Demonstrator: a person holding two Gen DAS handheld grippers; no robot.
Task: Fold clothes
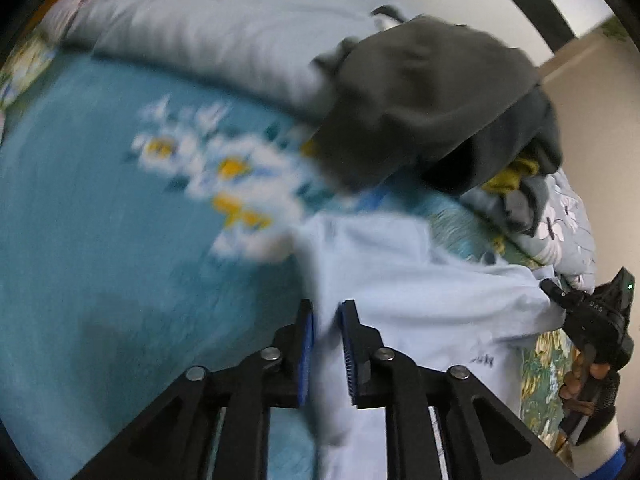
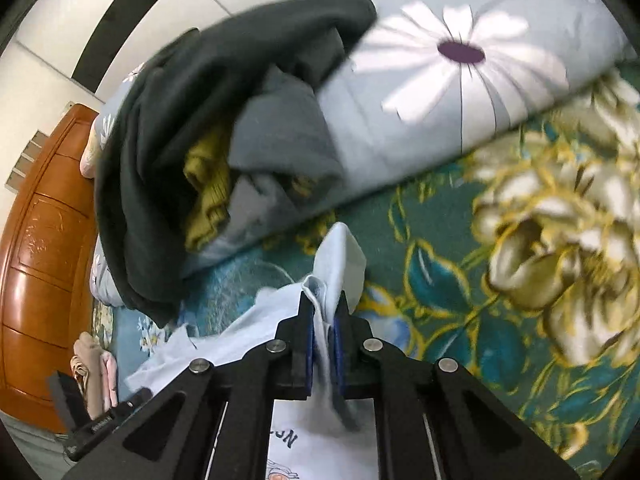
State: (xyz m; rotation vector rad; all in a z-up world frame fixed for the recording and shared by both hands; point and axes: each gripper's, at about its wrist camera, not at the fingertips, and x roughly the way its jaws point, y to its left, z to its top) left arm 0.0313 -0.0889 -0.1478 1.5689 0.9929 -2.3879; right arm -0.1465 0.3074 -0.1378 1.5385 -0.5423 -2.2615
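A pale blue shirt (image 1: 420, 280) with small dark lettering lies on the teal flowered bedsheet (image 1: 80, 220). It hangs stretched between both grippers. My left gripper (image 1: 327, 308) has a bunched fold of the shirt filling the narrow gap between its blue pads. In the right wrist view my right gripper (image 2: 323, 304) is shut tight on another fold of the shirt (image 2: 340, 256), whose corner sticks up past the fingertips. The right gripper (image 1: 550, 286) also shows at the right edge of the left wrist view, biting the shirt's far edge, with a hand (image 1: 580, 380) on its handle.
A heap of dark grey, grey and mustard clothes (image 1: 432, 96) (image 2: 160, 160) rests against a rolled pale daisy-print quilt (image 1: 220, 28) (image 2: 460, 80) at the far side of the bed. An orange wooden headboard (image 2: 40, 260) stands to the left. The left gripper's body (image 2: 100, 424) shows at the bottom left.
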